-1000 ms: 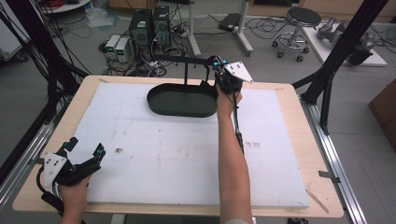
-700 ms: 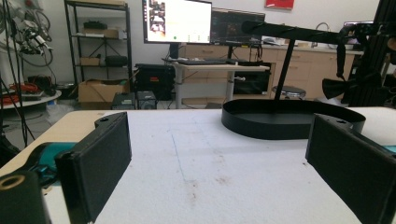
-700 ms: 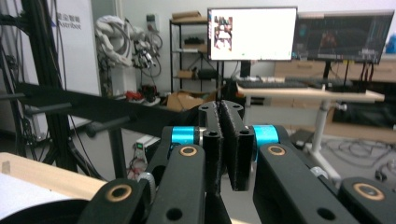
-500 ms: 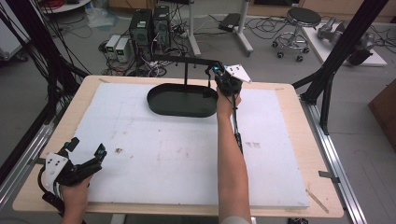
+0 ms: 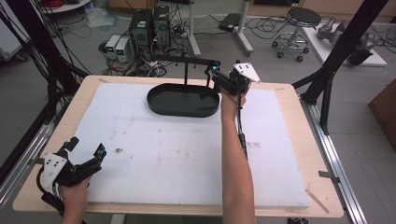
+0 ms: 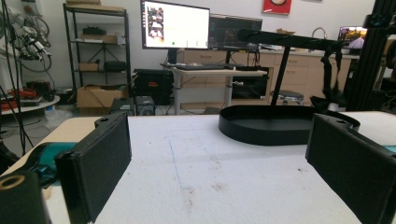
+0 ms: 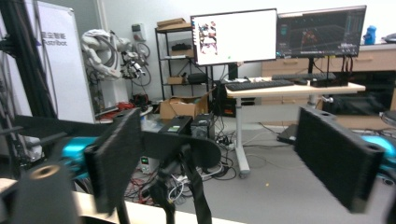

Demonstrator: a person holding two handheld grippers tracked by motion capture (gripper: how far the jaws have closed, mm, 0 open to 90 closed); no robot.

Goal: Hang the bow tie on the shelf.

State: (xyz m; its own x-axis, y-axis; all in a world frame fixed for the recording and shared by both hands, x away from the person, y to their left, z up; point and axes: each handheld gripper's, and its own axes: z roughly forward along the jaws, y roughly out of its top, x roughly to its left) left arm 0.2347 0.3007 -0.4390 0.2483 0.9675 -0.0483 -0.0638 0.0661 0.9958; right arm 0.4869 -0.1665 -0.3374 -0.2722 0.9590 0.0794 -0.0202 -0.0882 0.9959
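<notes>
Black stand (image 5: 187, 88) at the table's (image 5: 299, 140) far edge, oval tray base with its long axis running left-right, bar (image 5: 184, 59) overhead parallel to it; right gripper (image 5: 215, 74) raised at the bar's right end, jaws apart, holding nothing; left gripper (image 5: 86, 151) near the front-left corner, jaws apart, empty. Judged step: reaching the bar's end; best approached slowly, jaws straddling it squarely before closing.

Grey floor (image 5: 280, 70), stool (image 5: 302, 17), monitors (image 7: 234, 36)
</notes>
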